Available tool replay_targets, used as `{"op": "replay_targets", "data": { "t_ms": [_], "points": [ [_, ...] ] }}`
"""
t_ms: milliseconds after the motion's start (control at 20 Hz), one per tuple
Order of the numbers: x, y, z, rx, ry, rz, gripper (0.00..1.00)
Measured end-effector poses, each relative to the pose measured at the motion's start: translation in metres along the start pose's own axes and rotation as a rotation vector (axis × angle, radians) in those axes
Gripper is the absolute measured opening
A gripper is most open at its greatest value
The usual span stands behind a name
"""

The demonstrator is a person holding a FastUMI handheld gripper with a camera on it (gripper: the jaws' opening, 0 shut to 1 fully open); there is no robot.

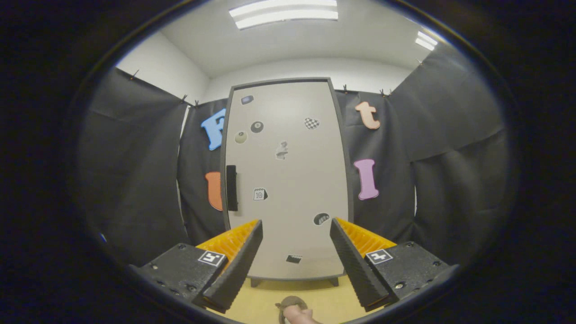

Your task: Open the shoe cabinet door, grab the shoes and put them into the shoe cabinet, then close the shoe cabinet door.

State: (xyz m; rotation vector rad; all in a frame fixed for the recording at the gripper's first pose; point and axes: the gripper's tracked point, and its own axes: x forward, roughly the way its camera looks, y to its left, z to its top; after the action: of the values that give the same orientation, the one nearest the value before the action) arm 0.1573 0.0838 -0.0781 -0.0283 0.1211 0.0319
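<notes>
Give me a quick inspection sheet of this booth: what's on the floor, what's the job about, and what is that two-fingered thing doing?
Surface: yellowish floor, bare in front of the cabinet.
Job's things: shoe cabinet standing upright beyond the fingers, door shut, dark handle on its left edge, small stickers on the door. A small rounded object lies on the floor between the fingers, partly cut off; possibly a shoe, cannot tell.
Clutter: nothing seen.
Gripper: gripper open, fingers spread wide, holding nothing, apart from the cabinet.
Cables: nothing seen.
Surroundings: black cloth walls on both sides, white wall above, ceiling lights on.
</notes>
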Motion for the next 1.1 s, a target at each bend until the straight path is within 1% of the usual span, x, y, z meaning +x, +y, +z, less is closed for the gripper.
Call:
{"op": "replay_targets", "data": {
  "t_ms": [100, 300, 500, 600, 700, 800, 950, 1100],
  "points": [
    [0.027, 0.012, -0.005, 0.003, 0.017, 0.015, 0.98],
    [0.095, 0.039, -0.015, -0.052, 0.08, 0.037, 0.99],
    [0.159, 0.085, -0.025, -0.03, 0.152, 0.111, 0.99],
    [0.182, 0.099, -0.026, -0.042, 0.168, 0.126, 0.99],
    [0.195, 0.11, -0.025, -0.058, 0.164, 0.145, 0.99],
    [0.201, 0.125, -0.024, -0.042, 0.155, 0.179, 0.99],
    [0.201, 0.134, -0.022, -0.03, 0.176, 0.178, 0.98],
    [0.196, 0.161, -0.017, -0.055, 0.148, 0.237, 0.98]
  ]
}}
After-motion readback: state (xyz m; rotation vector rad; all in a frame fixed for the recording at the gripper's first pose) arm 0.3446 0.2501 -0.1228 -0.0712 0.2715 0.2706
